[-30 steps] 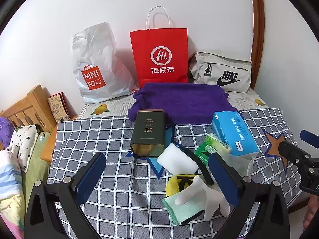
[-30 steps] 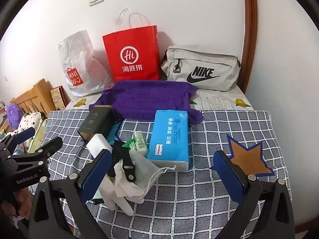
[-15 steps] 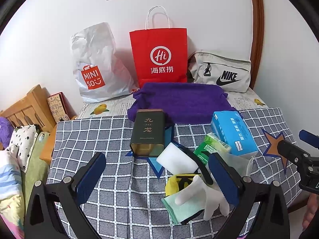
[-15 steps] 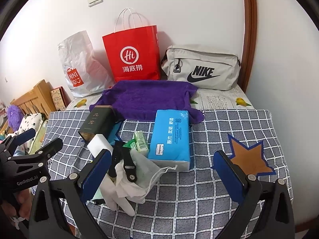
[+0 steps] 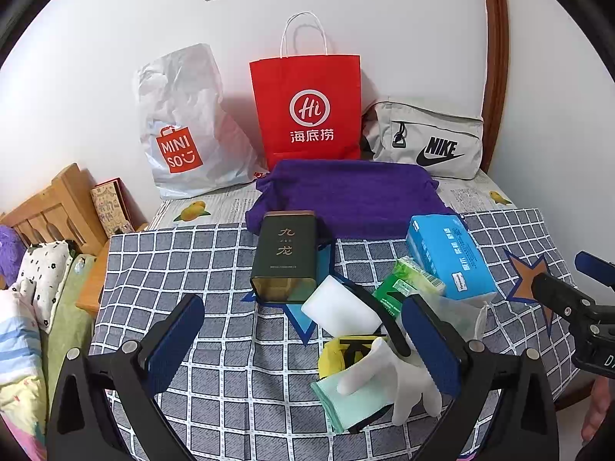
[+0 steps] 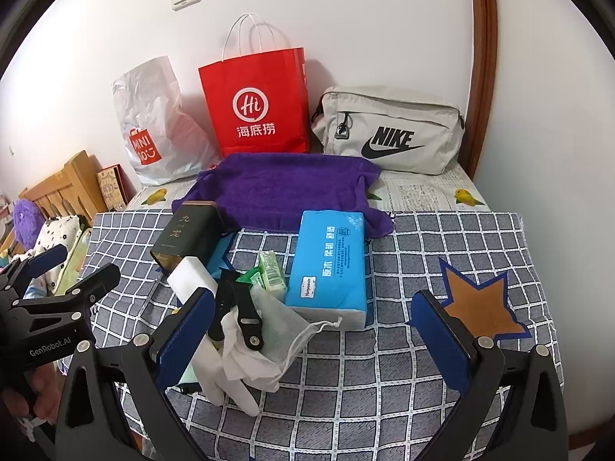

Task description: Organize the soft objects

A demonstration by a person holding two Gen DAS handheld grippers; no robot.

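Note:
A pile of small items lies on the checked cloth (image 5: 184,269): a white glove (image 5: 388,372) over a mint cloth (image 5: 342,403), a yellow cloth (image 5: 332,353), a white sponge (image 5: 340,309), green tissue packs (image 5: 409,282), a white drawstring pouch (image 6: 276,326) and a black watch strap (image 6: 246,315). A blue tissue pack (image 6: 328,265) lies beside them, a purple towel (image 5: 346,196) behind. My left gripper (image 5: 303,345) is open and empty, just before the pile. My right gripper (image 6: 313,340) is open and empty, over the pouch's right side.
A dark green tin (image 5: 286,255) lies left of the pile. A Miniso bag (image 5: 180,123), a red paper bag (image 5: 307,111) and a grey Nike bag (image 5: 426,138) stand against the wall. An orange star patch (image 6: 480,303) marks the cloth at right. Wooden headboard (image 5: 50,211) and bedding lie left.

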